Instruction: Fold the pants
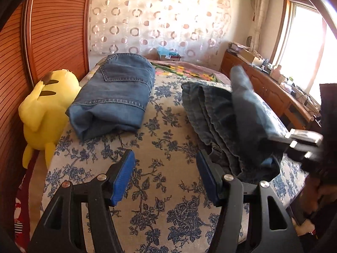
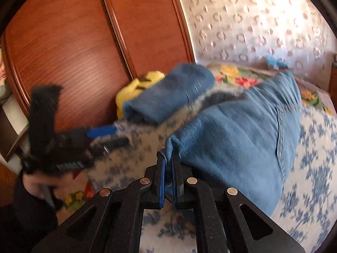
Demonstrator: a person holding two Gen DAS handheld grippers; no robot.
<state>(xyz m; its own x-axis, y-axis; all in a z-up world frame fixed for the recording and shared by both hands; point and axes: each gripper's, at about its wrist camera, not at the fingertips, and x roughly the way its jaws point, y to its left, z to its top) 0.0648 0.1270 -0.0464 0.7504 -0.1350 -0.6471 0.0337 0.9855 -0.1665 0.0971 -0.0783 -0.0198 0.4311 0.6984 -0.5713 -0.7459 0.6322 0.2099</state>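
Pants (image 2: 236, 139) between right tongs (image 2: 167, 166)

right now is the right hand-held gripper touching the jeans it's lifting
Touching. In the right wrist view the right hand-held gripper has its jaws closed on a corner of the jeans, with denim pinched between the blue pads.

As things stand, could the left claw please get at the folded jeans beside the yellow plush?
Probably yes: the left claw is open and empty, with only bare floral bedspread between it and the folded jeans.
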